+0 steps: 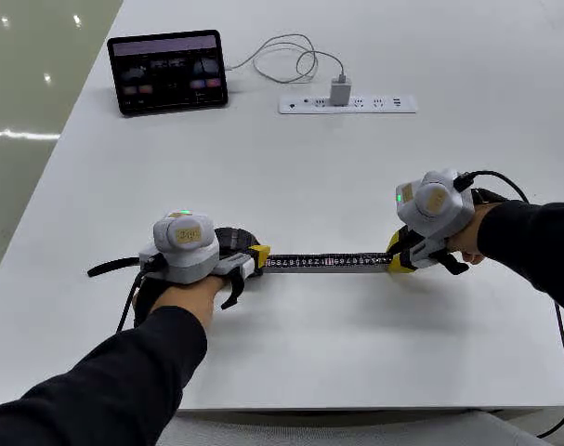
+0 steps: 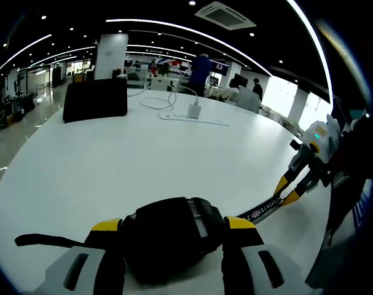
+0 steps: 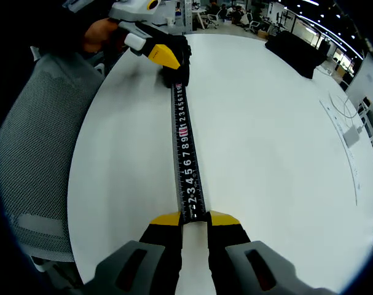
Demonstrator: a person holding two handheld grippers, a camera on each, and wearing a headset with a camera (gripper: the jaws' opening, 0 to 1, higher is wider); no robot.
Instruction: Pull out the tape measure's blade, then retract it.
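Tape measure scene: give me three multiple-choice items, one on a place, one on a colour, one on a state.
1. Where on the table is the tablet?
A. far left
B. dead centre
C. near edge

2. What colour are the ends of the right gripper's fingers?
A. red
B. yellow
C. green

3. The blade is:
A. wound fully in
B. snapped in two
C. pulled out

Answers:
1 A, the head view shows it at the far left.
2 B, the right gripper view shows yellow ends.
3 C, it runs from the tape measure in the left gripper to the right gripper.
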